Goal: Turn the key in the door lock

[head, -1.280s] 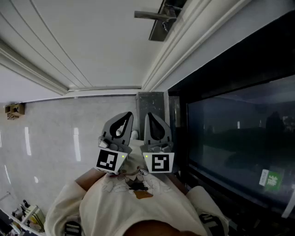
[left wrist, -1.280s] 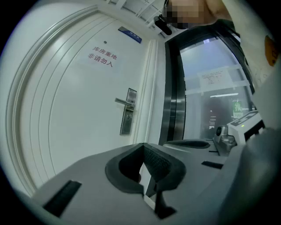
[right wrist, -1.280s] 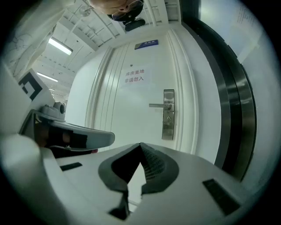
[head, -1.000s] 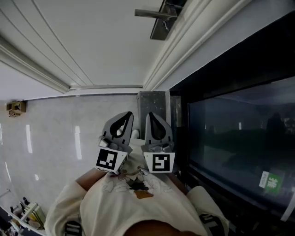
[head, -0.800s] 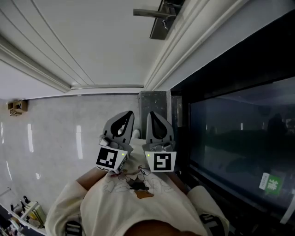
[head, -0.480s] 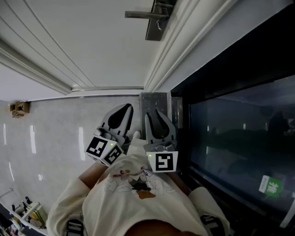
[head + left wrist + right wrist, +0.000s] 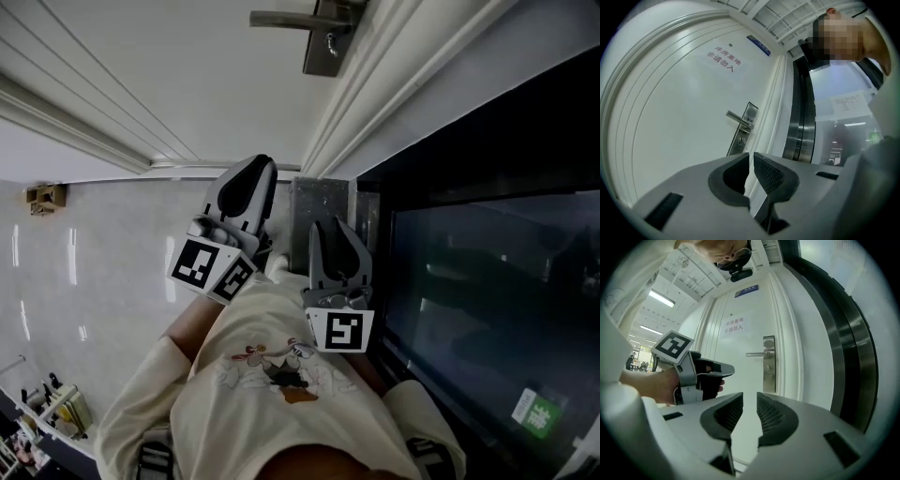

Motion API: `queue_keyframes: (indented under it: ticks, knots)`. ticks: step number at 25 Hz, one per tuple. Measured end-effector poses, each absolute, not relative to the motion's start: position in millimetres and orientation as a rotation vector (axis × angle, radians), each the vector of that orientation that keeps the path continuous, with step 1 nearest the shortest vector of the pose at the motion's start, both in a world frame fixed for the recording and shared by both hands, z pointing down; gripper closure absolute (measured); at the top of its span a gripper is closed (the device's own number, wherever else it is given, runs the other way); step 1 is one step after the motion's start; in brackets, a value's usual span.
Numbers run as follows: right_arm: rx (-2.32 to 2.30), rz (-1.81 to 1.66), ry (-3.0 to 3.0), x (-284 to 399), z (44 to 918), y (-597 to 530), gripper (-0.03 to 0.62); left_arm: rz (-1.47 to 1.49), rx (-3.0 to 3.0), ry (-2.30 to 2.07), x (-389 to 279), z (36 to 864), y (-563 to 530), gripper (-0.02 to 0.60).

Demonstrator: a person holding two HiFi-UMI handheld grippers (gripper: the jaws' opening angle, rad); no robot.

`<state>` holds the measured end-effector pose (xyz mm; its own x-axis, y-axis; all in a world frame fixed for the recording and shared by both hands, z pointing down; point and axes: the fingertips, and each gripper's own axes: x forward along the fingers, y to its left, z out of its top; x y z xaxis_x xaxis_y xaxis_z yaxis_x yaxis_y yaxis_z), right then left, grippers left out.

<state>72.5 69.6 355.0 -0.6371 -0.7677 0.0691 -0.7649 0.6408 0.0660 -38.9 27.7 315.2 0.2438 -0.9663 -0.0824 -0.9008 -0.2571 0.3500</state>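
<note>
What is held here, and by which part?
Nothing: left hand-held gripper, jaws just opening, and right hand-held gripper, jaws just narrowing, are both empty.

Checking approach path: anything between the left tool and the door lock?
Nothing visible. The left tool, jaws empty and just opening a little, faces the lock under the door handle with only open air between.

The door (image 7: pixel 187 84) is white, its handle (image 7: pixel 286 18) silvery, the floor (image 7: pixel 103 262) pale marbled, the left hand-held gripper (image 7: pixel 255 169) and right hand-held gripper (image 7: pixel 333 230) grey with black-and-white markers.
</note>
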Motion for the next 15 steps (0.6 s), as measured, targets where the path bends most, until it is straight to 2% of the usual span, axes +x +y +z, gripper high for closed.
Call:
queue_keyframes:
  ticks: [4,15]
  knots:
    - [1.317,-0.056,-2.754,59,356,39,0.500,-0.380,2.319,-1.728,-46,316,-4,0.561]
    - [1.564,-0.035,-2.565,41,356,-50,0.514,-0.375,2.430,-1.388,-29,311,-104,0.505]
